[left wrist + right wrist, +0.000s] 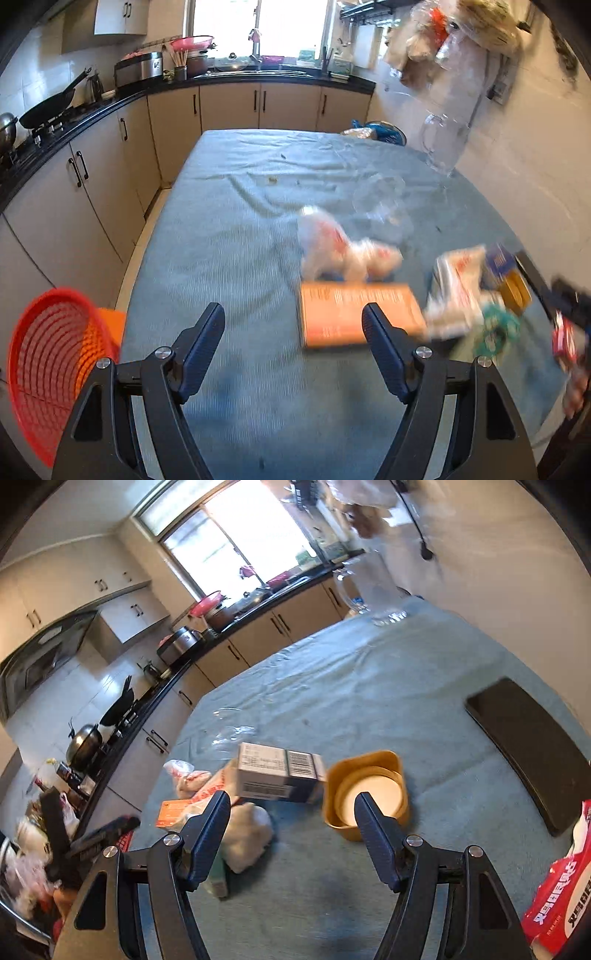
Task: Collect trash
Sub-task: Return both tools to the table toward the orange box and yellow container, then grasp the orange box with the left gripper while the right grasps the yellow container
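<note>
Careful: both your left tool [293, 321] and right tool [291, 810] gape wide, empty; rushing could knock the gold tub [365, 794] off the worktop [369, 686].

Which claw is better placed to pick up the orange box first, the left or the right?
Probably left. The open left claw has the orange box just ahead, by its right finger. From the right claw, also open, other trash partly hides it.

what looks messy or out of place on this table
Litter is strewn over the rumpled blue-grey tablecloth: an orange box lying flat, a crumpled white plastic bag, and a grey carton tipped on its side beside a gold tub. Small crumbs dot the cloth farther back.
</note>
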Available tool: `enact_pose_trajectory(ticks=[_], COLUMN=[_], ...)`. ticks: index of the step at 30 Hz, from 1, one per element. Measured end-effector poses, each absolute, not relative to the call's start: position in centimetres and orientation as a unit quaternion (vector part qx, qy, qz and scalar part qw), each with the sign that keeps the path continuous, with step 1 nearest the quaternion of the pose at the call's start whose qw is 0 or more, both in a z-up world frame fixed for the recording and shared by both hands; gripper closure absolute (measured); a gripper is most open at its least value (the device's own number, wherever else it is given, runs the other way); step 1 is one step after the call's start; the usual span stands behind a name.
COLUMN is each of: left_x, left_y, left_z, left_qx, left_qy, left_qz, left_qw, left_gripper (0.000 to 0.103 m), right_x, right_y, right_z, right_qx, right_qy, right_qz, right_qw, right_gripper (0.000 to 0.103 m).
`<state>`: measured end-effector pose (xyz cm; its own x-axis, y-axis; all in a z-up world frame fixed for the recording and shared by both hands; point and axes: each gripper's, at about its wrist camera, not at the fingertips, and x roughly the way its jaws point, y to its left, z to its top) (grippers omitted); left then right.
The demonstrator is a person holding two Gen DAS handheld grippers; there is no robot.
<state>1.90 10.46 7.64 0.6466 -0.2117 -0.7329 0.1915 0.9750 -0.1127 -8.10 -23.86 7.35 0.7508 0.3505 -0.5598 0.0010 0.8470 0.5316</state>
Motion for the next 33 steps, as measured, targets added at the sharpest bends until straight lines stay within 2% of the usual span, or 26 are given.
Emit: enact_pose_trajectory(ticks=[5,11,19,22,30,31,33], left_x=[6.7,6.7,-0.5,-3.1,-0.9,-0.4,0.2], left_y=[9.6,8.1,5.4,4.5,1.9,1.5,0.7], left_z=[5.8,4.2,4.4,5.3,4.5,4.1,3.4], left_qx=[-0.051,-0.051,0.043,0.106,0.197,0.202,0.213], left_qy=[0.453,0.474,0.466,0.419,0.392,0.398,0.407], left_qz=[-0.139,-0.180,-0.291,-0.282,-0.214,-0.221,-0.226], left_qw=[0.879,0.860,0.835,0.856,0.873,0.867,0.859], left_gripper=[0.027,0.028,0.027,0.027,0.027,0.027,0.027], right_x=[-8.1,-8.6,-8.7,-8.6,-7.6,-7.4,-6.6], right_y=[-25.9,-26.7,-27.2,-27.6,-27.8,-28.0,-28.0], right_z=[6.2,5.8,5.4,5.4,5.4,5.3,4.9], right_qx=[0.274,0.281,0.286,0.281,0.258,0.256,0.247], right_qy=[0.340,0.341,0.339,0.339,0.354,0.359,0.374], right_qz=[0.093,0.088,0.092,0.082,0.052,0.050,0.044], right_qw=[0.895,0.893,0.892,0.894,0.897,0.896,0.893], right_gripper=[0.029,0.029,0.029,0.029,0.029,0.030,0.045])
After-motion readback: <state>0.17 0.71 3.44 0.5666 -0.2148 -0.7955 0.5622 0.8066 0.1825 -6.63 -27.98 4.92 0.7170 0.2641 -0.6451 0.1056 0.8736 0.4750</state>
